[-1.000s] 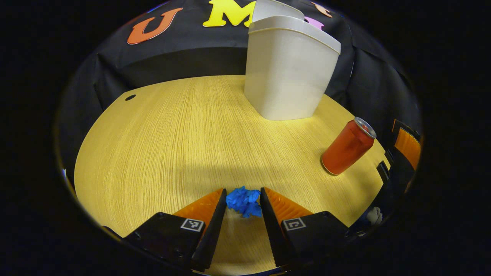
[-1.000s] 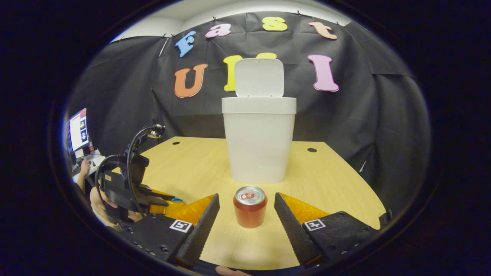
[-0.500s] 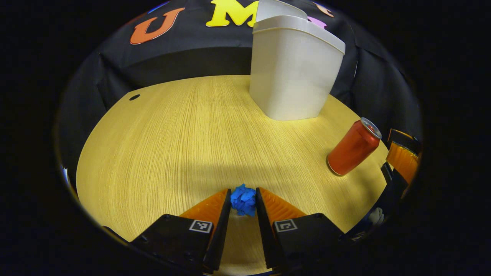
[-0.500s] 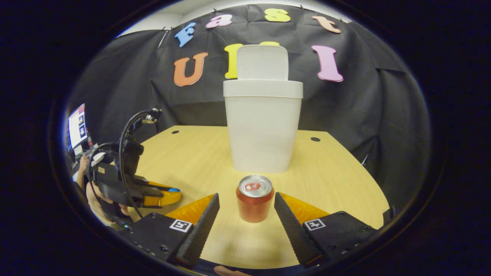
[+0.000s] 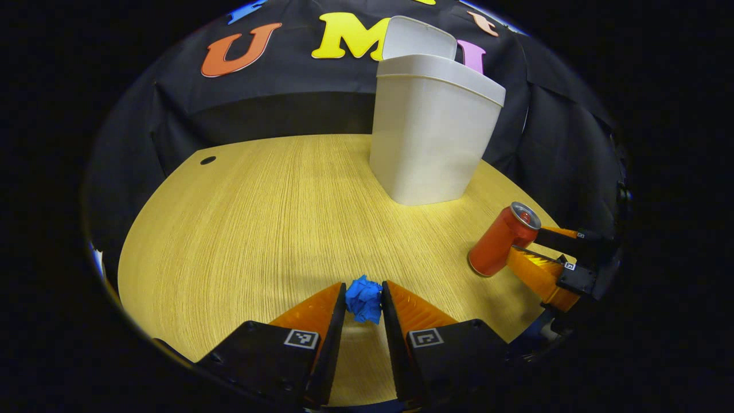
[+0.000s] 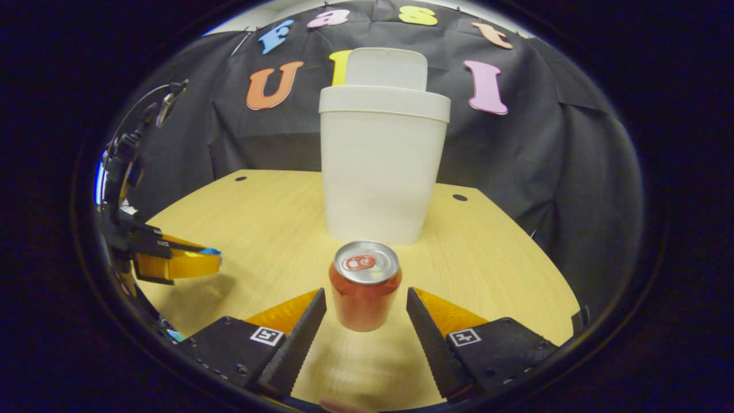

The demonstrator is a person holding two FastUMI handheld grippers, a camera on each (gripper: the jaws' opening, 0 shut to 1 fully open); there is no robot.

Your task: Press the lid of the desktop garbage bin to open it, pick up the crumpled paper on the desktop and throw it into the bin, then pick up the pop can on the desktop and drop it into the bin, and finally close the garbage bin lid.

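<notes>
Your left gripper (image 5: 364, 298) has its two fingers pressed in on the blue crumpled paper (image 5: 364, 299), pinching it right at the tips so the wad sticks out ahead of them and should drop freely once you release over the bin. The paper looks lifted just off the desktop (image 5: 258, 212), though that is hard to tell for sure. The garbage bin (image 5: 430, 132) stands ahead and to the right of this gripper, well apart, with its lid (image 5: 418, 39) tipped up at the back, so the opening is ready. Your right gripper (image 6: 366, 301) is spread wide with the upright pop can (image 6: 364, 285) between its fingers, neither finger touching it; that looks like a staging pose for the later pick. From that gripper, the bin sits straight ahead, just beyond the can.
</notes>
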